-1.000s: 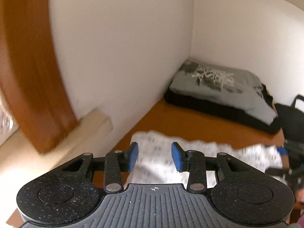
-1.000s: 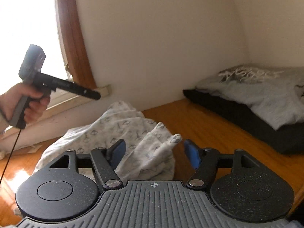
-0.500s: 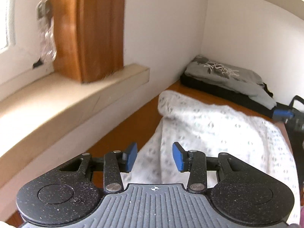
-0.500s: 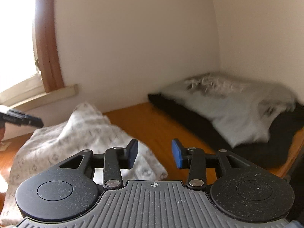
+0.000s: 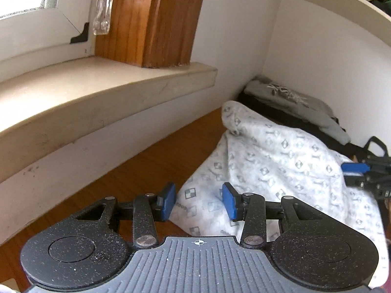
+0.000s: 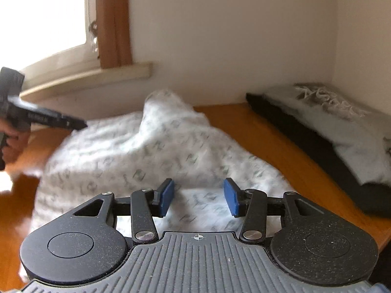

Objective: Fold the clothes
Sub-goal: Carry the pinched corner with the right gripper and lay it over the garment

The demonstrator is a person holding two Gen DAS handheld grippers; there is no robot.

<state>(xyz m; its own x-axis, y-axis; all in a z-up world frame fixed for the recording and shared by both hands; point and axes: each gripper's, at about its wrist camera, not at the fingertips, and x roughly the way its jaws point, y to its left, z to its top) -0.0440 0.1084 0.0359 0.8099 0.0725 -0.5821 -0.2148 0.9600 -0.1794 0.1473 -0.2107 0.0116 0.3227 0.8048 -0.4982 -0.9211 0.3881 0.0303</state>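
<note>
Writing: you can make out no readable brand or label; the white patterned garment (image 5: 281,161) carries a repeated print of small checked diamonds and faint grey marks, too small to read. The grey top (image 6: 337,119) on the far pile has a pale scrawled graphic, illegible. A short line of lettering on the barrel of your left gripper, seen from the right wrist, is blurred beyond reading.

Left gripper (image 5: 199,204): your jaws stand partly apart with nothing pressed between the pads. The near corner of the garment lies just beyond and below the gap, not pinched.

Right gripper (image 6: 199,196): your jaws are opening, and no cloth is caught between them; the garment lies past the tips, spread under and ahead of the gap.

Garment: it sits in a rumpled heap on the wooden surface (image 6: 276,136), with a peak standing up ahead of both jaw pairs. To the right of your right jaws, well apart, lies the grey top on a black folded item (image 6: 317,151).

Other gripper in view: from the left wrist, your right gripper's blue pad shows at the far right edge, over the garment. From the right wrist, your left gripper and hand (image 6: 11,144) sit far left of the jaws.

Changed since a second ago: the left view has swung from the bare wall to the window sill (image 5: 97,90) and wooden frame (image 5: 151,19), and the garment now fills more of the space ahead of your left jaws. Your right jaws are narrower than they were a second back, and the heap has flattened and spread.
</note>
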